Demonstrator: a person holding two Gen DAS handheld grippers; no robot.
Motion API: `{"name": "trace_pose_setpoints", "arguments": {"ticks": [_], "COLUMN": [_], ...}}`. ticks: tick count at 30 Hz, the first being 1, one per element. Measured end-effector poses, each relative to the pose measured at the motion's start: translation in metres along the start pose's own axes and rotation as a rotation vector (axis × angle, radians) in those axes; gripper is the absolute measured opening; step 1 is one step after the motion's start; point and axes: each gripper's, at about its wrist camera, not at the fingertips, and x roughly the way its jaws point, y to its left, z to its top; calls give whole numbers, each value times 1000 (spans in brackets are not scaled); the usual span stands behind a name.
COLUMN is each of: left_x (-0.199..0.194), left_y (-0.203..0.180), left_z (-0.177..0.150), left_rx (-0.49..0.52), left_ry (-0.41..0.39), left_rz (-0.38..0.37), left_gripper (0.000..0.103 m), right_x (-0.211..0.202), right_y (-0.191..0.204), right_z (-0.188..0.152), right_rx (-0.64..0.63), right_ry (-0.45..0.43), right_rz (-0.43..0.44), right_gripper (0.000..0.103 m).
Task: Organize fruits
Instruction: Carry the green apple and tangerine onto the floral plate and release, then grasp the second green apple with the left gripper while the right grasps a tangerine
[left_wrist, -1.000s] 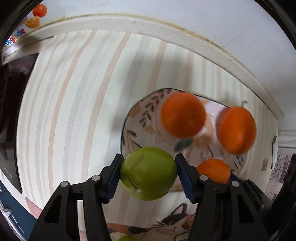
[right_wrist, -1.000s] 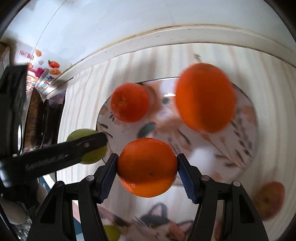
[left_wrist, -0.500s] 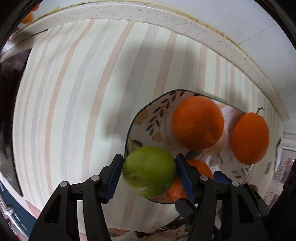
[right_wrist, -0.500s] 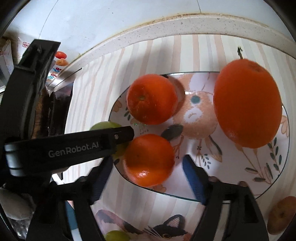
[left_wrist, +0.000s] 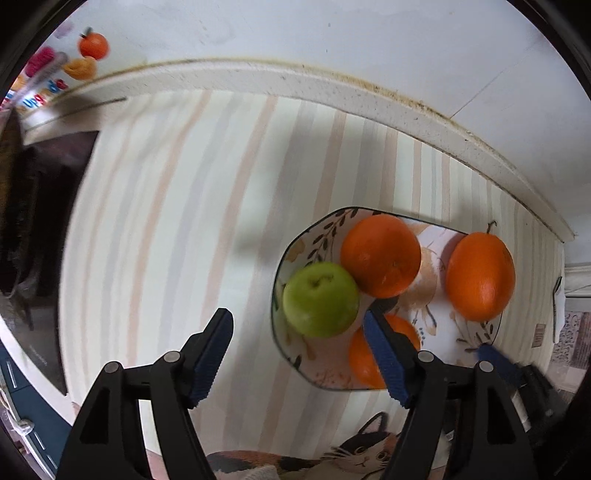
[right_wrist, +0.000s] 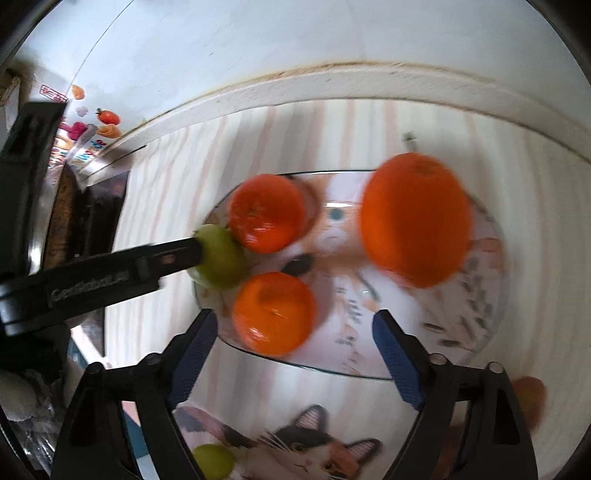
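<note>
A patterned plate (left_wrist: 295, 254) (right_wrist: 480, 325) lies on a striped cloth. On it rest a green apple (left_wrist: 320, 300) (right_wrist: 221, 258), a large orange (left_wrist: 479, 276) (right_wrist: 415, 219) and two smaller oranges (left_wrist: 380, 256) (right_wrist: 266, 213), (left_wrist: 364, 360) (right_wrist: 274, 312). My left gripper (left_wrist: 298, 354) is open and empty, just behind the apple. My right gripper (right_wrist: 295, 358) is open and empty, just behind the near small orange. The left gripper's finger (right_wrist: 110, 271) shows beside the apple in the right wrist view.
A cat-print mat (right_wrist: 288, 443) lies at the near edge, with another green fruit (right_wrist: 213, 461) and a reddish fruit (right_wrist: 530, 398) on or by it. A dark object (left_wrist: 33, 229) stands at the left. A pale wall ledge (left_wrist: 332, 85) runs behind the cloth.
Both grippers opened and pulled back. The left let go of the green apple on the plate's left edge; the right let go of the small orange on the plate's near side.
</note>
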Motion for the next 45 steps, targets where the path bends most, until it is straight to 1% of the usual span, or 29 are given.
{"name": "trace_pose_setpoints", "arguments": {"ticks": [2,4,10,16,22,29,33,37,41,43,45], "left_x": [-9,-21,-44,-76,-104,-127,-136,-137,-134,-127,-119], "left_y": [1,3,-9,-10,-8,-9,-11,-9,-8,-6,-2], "left_z": [-10,-22,-48,-73,-99,-125,-138,-146,-153,-157,-162], "left_rx": [14,32,70,69,68,76,84,78,66,61,49], "left_ry": [-27,-47,-107,-163,-200,-236,-260,-266,-259,-246,-224], "left_rz": [20,31,45,15,-19,-42,-40,-28,-23,-7,-1], "left_gripper": [72,72,72,72,72,72,71,72,72,72,72], "right_x": [-11,-21,-50,-83,-115,-149,-166,-173,-176,-173,-166], "right_y": [-4,-7,-11,-9,-2,8,12,11,5,-5,-18], "right_z": [-3,-7,-21,-44,-66,-91,-103,-110,-117,-120,-124], "right_rx": [-5,-14,-18,-21,-34,-42,-50,-48,-19,11,43], "right_ry": [-22,-38,-71,-114,-158,-206,-233,-244,-239,-225,-197], "right_rz": [-60,-95,-121,-138,-129,-108,-104,-93,-51,-31,-28], "right_gripper": [95,95,95,95,95,95,95,95,95,95,95]}}
